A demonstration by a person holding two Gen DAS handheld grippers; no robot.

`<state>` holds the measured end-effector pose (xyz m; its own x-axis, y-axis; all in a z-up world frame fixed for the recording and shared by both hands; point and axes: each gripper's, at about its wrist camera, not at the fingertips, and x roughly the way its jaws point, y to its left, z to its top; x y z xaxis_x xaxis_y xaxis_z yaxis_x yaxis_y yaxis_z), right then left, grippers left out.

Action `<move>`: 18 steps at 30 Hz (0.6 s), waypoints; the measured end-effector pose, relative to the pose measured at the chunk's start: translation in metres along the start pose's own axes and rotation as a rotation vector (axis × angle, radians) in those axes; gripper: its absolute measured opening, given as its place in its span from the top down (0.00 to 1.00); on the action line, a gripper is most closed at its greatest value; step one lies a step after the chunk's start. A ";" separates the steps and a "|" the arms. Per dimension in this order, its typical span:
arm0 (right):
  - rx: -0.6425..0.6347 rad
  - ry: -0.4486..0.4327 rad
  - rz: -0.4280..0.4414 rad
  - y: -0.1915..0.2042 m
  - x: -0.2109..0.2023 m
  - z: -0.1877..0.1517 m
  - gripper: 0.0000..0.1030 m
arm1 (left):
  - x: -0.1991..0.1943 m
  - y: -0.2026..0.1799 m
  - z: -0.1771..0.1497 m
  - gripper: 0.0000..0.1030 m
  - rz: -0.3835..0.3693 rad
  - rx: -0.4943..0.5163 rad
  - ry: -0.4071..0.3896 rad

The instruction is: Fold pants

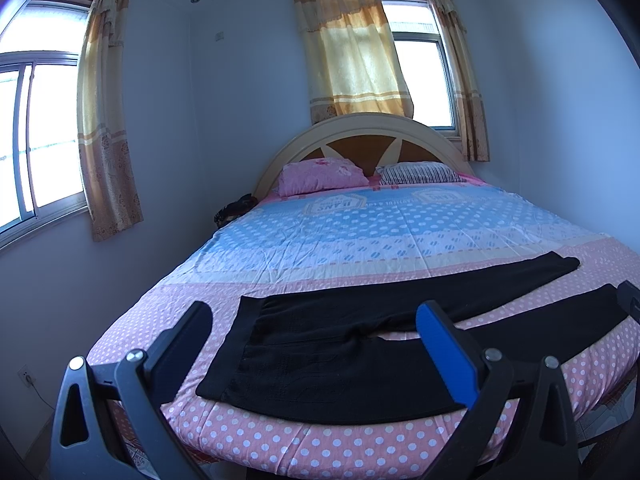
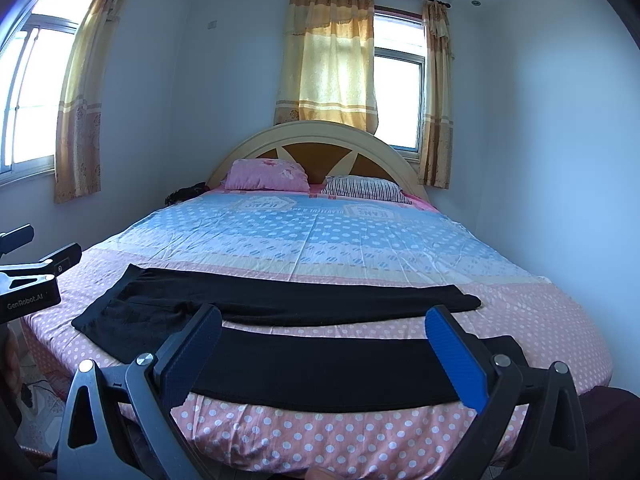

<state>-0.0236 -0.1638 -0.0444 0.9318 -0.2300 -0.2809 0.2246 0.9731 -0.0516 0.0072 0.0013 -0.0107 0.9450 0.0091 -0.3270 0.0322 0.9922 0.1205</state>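
Left gripper [image 1: 316, 322] & right gripper [image 2: 324, 324]: jaws wide open, nothing held, both hovering at near edge of bed [image 1: 360, 444] w/ black pants [image 1: 352, 364] spread flat across its pink dotted foot end, waistband left, legs running right, slightly apart.

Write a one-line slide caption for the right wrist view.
Open right gripper poised over black pants spread flat, legs apart, across the polka-dot bed.
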 end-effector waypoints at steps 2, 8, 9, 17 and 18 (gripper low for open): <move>-0.002 0.002 -0.001 0.001 0.001 0.000 0.01 | 0.001 0.001 -0.001 0.00 0.000 0.000 0.002; -0.009 0.002 0.000 -0.001 0.006 -0.001 0.01 | 0.008 0.004 -0.007 0.00 0.004 0.006 0.014; -0.016 0.004 0.005 -0.003 0.008 -0.001 0.01 | 0.013 0.006 -0.008 0.00 0.008 0.004 0.021; -0.001 0.099 -0.029 -0.046 0.066 -0.014 0.01 | 0.095 0.051 -0.008 0.00 0.100 -0.024 0.108; 0.005 0.112 -0.037 -0.055 0.078 -0.016 0.01 | 0.113 0.062 -0.008 0.00 0.121 -0.032 0.127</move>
<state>0.0317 -0.2350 -0.0792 0.8849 -0.2627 -0.3845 0.2602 0.9637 -0.0596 0.1129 0.0652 -0.0478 0.8926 0.1420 -0.4280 -0.0913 0.9864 0.1369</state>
